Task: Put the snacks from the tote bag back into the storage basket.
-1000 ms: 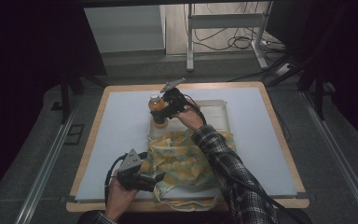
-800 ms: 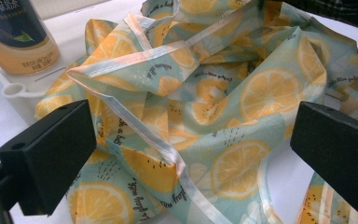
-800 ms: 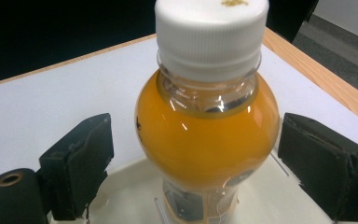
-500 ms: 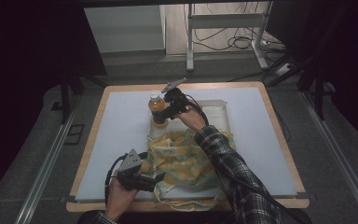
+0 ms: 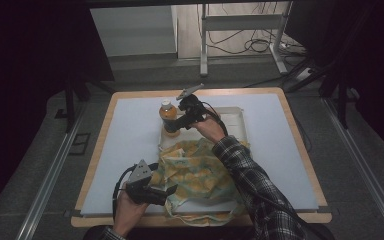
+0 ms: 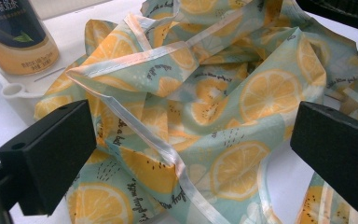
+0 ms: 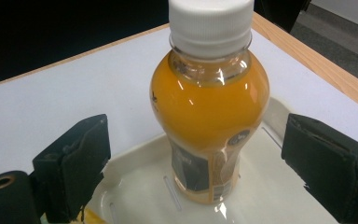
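Dim room, grey floor (image 5: 40,165), cables (image 5: 250,45)

The right arm in a plaid sleeve (image 5: 252,175) stretches forward, its right gripper (image 5: 176,126) with jaws spread wide. The left hand (image 5: 128,207) stays near the body, its left gripper (image 5: 171,193) likewise gaping, pointing rightward.

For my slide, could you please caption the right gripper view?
Open right gripper fingers flank an upright orange juice bottle standing in a white tray.
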`<action>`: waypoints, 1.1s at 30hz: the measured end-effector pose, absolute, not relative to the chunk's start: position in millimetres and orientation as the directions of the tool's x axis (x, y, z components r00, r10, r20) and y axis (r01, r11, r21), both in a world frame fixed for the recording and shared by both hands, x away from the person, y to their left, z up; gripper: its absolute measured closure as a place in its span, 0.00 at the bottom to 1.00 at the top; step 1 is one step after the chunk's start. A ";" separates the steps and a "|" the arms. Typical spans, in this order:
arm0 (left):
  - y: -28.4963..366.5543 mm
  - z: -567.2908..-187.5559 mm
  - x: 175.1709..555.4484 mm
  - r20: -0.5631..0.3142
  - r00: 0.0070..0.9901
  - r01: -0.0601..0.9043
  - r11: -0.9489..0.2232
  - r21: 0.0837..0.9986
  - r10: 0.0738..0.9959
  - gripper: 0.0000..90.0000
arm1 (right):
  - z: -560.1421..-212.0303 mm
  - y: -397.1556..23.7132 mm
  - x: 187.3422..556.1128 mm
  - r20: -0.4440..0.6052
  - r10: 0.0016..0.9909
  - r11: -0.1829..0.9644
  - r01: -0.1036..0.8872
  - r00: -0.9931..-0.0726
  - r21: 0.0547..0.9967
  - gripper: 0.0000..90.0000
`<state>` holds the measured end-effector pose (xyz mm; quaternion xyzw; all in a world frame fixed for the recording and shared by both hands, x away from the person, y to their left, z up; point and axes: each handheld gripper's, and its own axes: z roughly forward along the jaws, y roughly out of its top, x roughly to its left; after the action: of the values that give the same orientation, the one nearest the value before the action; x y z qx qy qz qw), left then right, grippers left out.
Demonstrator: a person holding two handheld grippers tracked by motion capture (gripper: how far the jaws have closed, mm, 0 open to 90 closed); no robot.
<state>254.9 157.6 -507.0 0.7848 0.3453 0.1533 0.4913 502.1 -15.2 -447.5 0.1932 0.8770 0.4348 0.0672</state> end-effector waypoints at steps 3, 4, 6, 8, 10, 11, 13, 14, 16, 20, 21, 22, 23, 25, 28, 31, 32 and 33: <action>157.2 -507.1 254.8 -0.099 0.715 0.391 -0.279 0.877 0.693 0.00 | -447.2 -18.6 500.4 0.053 0.402 0.546 0.286 -0.914 0.788 0.08; 157.1 -507.1 254.8 -0.099 0.715 0.391 -0.279 0.877 0.692 0.00 | -447.2 -19.7 499.6 0.059 0.403 0.543 0.290 -0.913 0.788 0.08; 156.8 -507.2 254.8 -0.098 0.715 0.391 -0.280 0.877 0.692 0.00 | -447.3 -21.9 498.4 0.057 0.403 0.543 0.289 -0.913 0.789 0.08; 156.5 -507.2 254.8 -0.097 0.715 0.391 -0.281 0.876 0.692 0.00 | -447.3 -24.2 497.4 0.055 0.406 0.542 0.289 -0.912 0.789 0.07; 156.4 -507.1 254.8 -0.096 0.716 0.390 -0.282 0.876 0.692 0.00 | -447.5 -26.4 496.4 0.058 0.414 0.539 0.296 -0.908 0.788 0.07; 156.3 -507.2 254.8 -0.096 0.716 0.390 -0.282 0.876 0.692 0.00 | -447.7 -27.5 496.2 0.058 0.411 0.538 0.294 -0.910 0.790 0.07; 155.9 -507.4 254.9 -0.095 0.716 0.390 -0.284 0.876 0.691 0.00 | -448.1 -29.0 494.8 0.060 0.413 0.537 0.297 -0.909 0.789 0.07; 155.8 -507.5 254.9 -0.096 0.717 0.390 -0.284 0.876 0.690 0.00 | -448.5 -29.9 494.2 0.058 0.413 0.540 0.295 -0.909 0.788 0.07; 155.4 -507.5 254.9 -0.094 0.717 0.390 -0.286 0.875 0.691 0.00 | -449.7 -30.9 492.8 0.057 0.412 0.542 0.295 -0.909 0.787 0.07; 154.9 -507.4 255.3 -0.095 0.718 0.390 -0.284 0.876 0.690 0.00 | -451.3 -33.0 489.6 0.060 0.412 0.544 0.298 -0.909 0.784 0.07; 154.9 -507.4 255.5 -0.095 0.718 0.390 -0.285 0.876 0.689 0.00 | -451.4 -33.7 488.7 0.061 0.410 0.545 0.299 -0.910 0.784 0.06; 154.8 -507.5 255.7 -0.095 0.719 0.390 -0.285 0.876 0.689 0.00 | -451.4 -34.4 487.8 0.060 0.411 0.546 0.298 -0.910 0.783 0.06; 154.7 -507.6 255.8 -0.095 0.719 0.390 -0.286 0.875 0.689 0.00 | -451.3 -34.9 487.0 0.057 0.412 0.546 0.296 -0.910 0.784 0.06; 154.7 -507.8 255.8 -0.096 0.719 0.391 -0.286 0.875 0.689 0.00 | -450.4 -36.4 485.1 0.058 0.412 0.549 0.299 -0.909 0.780 0.05; 154.8 -507.5 255.6 -0.096 0.717 0.390 -0.284 0.876 0.690 0.00 | -449.1 -38.9 481.8 0.058 0.411 0.545 0.296 -0.910 0.785 0.05; 154.6 -507.5 255.5 -0.094 0.716 0.390 -0.285 0.876 0.691 0.00 | -448.3 -41.1 478.3 0.057 0.407 0.549 0.294 -0.912 0.783 0.05; 154.5 -507.5 255.5 -0.093 0.716 0.390 -0.286 0.876 0.692 0.00 | -448.2 -41.7 476.7 0.058 0.407 0.548 0.295 -0.912 0.782 0.05; 154.4 -507.6 255.4 -0.094 0.716 0.390 -0.285 0.876 0.692 0.00 | -448.1 -42.5 475.4 0.057 0.407 0.549 0.294 -0.912 0.783 0.05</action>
<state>255.4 154.4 -507.6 0.7867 0.3438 0.1541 0.4891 475.4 -42.5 -448.1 0.1996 0.8775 0.4311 0.0658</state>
